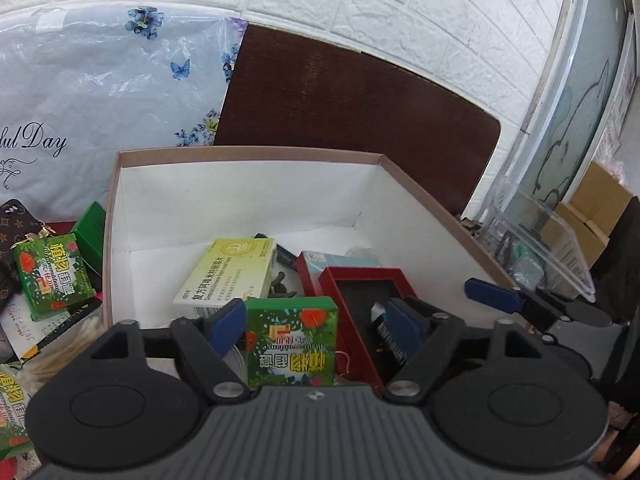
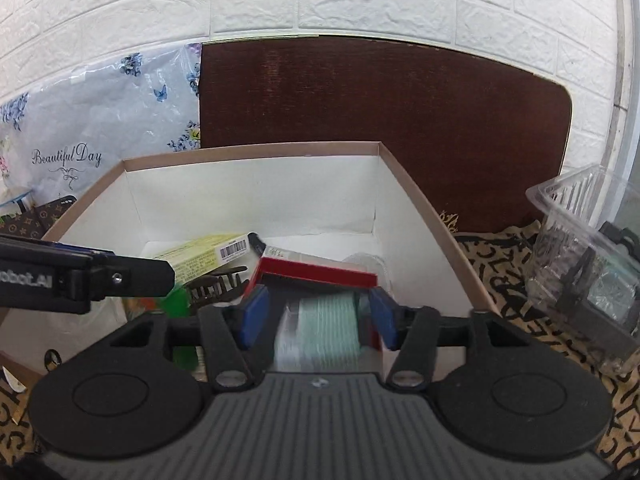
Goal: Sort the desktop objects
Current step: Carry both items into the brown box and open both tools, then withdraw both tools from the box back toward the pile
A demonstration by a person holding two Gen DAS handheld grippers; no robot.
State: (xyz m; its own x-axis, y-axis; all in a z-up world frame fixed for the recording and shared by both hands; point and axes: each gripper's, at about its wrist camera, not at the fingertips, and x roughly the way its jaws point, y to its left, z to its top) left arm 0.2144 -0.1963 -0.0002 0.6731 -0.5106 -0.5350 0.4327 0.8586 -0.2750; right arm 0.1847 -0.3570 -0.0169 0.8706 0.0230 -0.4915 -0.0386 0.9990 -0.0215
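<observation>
An open cardboard box [image 1: 248, 154] with a white inside stands in front of both grippers. My left gripper [image 1: 316, 322] is open over its near part. A green flower-printed carton [image 1: 290, 344] sits between the blue pads [image 1: 226, 326], with a clear gap to the right pad. My right gripper [image 2: 319, 314] is open too. A blurred pale green pack [image 2: 320, 328] lies between its pads [image 2: 254, 316], apart from both. In the box [image 2: 256, 148] lie a yellow-green medicine carton [image 1: 228, 276], a red frame [image 1: 360, 280] and a dark hair claw [image 2: 216, 284].
Left of the box lie a second green carton [image 1: 52, 276] and a brown monogram phone case [image 1: 12, 220]. A clear plastic tub [image 2: 580, 248] stands to the right on a letter-print cloth [image 2: 500, 280]. A dark brown board [image 1: 360, 112] and a flowered plastic bag [image 1: 100, 92] lean on the wall.
</observation>
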